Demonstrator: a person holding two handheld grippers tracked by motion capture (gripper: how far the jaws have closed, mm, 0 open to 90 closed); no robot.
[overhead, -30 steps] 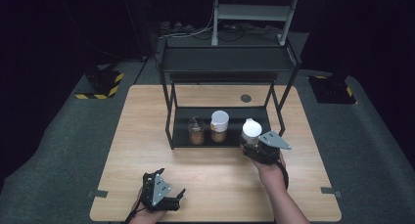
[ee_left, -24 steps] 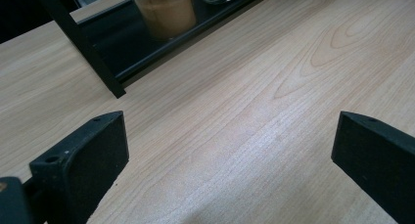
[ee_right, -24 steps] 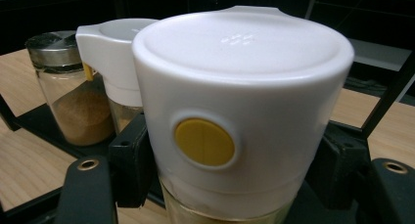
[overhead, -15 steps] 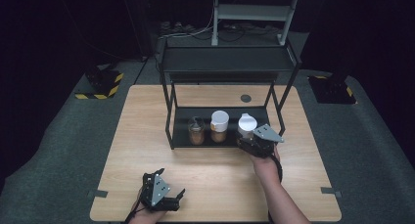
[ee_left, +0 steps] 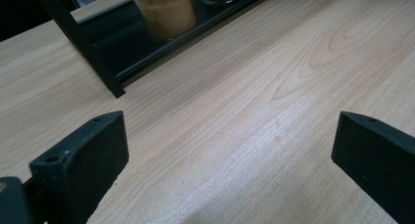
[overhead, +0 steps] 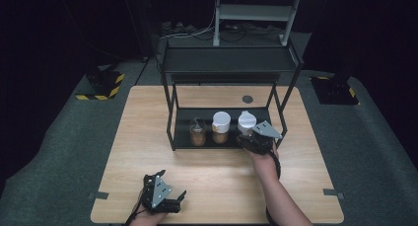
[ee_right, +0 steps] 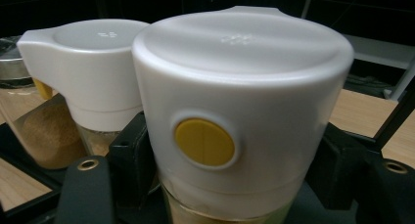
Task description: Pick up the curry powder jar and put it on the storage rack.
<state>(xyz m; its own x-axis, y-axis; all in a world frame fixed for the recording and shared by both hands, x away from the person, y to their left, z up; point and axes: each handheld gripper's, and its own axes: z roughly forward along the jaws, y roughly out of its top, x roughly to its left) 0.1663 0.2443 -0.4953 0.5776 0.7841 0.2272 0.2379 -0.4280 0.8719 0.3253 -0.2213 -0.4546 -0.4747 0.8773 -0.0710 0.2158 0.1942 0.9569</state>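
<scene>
Jaws of your right gripper [overhead: 250, 136] pinch the white-lidded jar [ee_right: 240, 111] on the rack's lower shelf [overhead: 185, 139]; your left gripper [overhead: 173, 202] rests spread open.

**Crowded lower shelf, open surface in front**

The black rack [overhead: 231, 63] stands at the far middle of the surface [overhead: 217, 176]. Its lower shelf [overhead: 183, 132] carries three jars in a row, close together: an open-topped jar [overhead: 197, 132] at the left, a white-lidded jar [overhead: 221, 127] in the middle, and another white-lidded jar [overhead: 245, 122] at the right, with the right gripper [overhead: 254, 139] clamped on it. The upper shelf roofs the row, so the way in is from the near side. The rack's uprights fence both ends. Some bare shelf lies left of the jars. Near the rack the surface is wide and bare; the left gripper [overhead: 170, 204] rests at the near left edge, jaws apart.
</scene>
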